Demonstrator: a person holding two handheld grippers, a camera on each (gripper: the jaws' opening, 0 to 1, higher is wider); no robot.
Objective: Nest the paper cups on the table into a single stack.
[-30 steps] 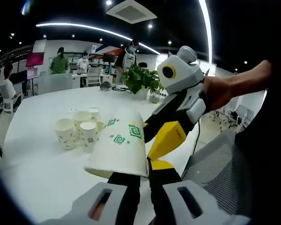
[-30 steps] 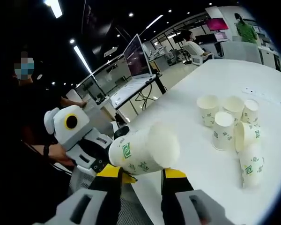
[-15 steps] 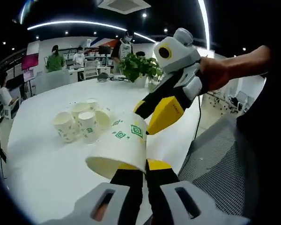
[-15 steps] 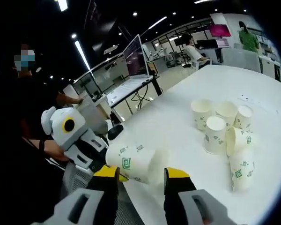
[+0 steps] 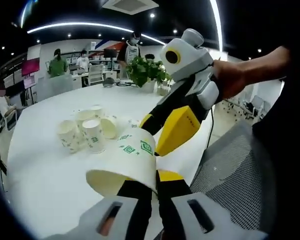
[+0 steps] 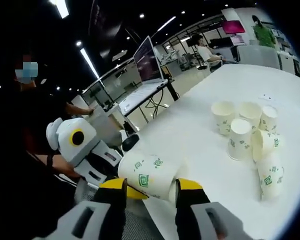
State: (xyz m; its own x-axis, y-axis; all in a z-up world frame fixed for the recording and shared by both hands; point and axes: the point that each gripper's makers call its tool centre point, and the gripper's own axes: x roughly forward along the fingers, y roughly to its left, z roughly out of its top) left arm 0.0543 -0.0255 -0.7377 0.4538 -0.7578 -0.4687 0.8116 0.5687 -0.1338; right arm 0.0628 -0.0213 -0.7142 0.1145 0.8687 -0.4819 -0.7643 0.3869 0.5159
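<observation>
A white paper cup (image 5: pixel 124 161) with green marks lies on its side in the air, mouth toward the left gripper view. My left gripper (image 5: pixel 155 181) is shut on its rim wall. My right gripper (image 5: pixel 153 135) comes in from the right, open, with its yellow-tipped jaws on either side of the cup's base end. In the right gripper view the same cup (image 6: pixel 149 175) sits between the right gripper (image 6: pixel 151 189) jaws. Several more paper cups (image 5: pixel 87 131) stand clustered on the white table (image 5: pixel 40 175). In the right gripper view the cluster (image 6: pixel 245 127) is at the right, with one cup (image 6: pixel 270 181) apart from it.
A grey mesh chair (image 5: pixel 230 185) stands at the table's near edge. A potted plant (image 5: pixel 147 74) is at the far side, with people and desks beyond. An open laptop (image 6: pixel 147 62) sits on a desk past the table (image 6: pixel 200 135). A person's hand (image 5: pixel 240 85) holds the right gripper.
The held cup now sits lower and deeper between the right gripper's jaws, with its mouth tipped more toward the left gripper view. The cups on the table have stayed put.
</observation>
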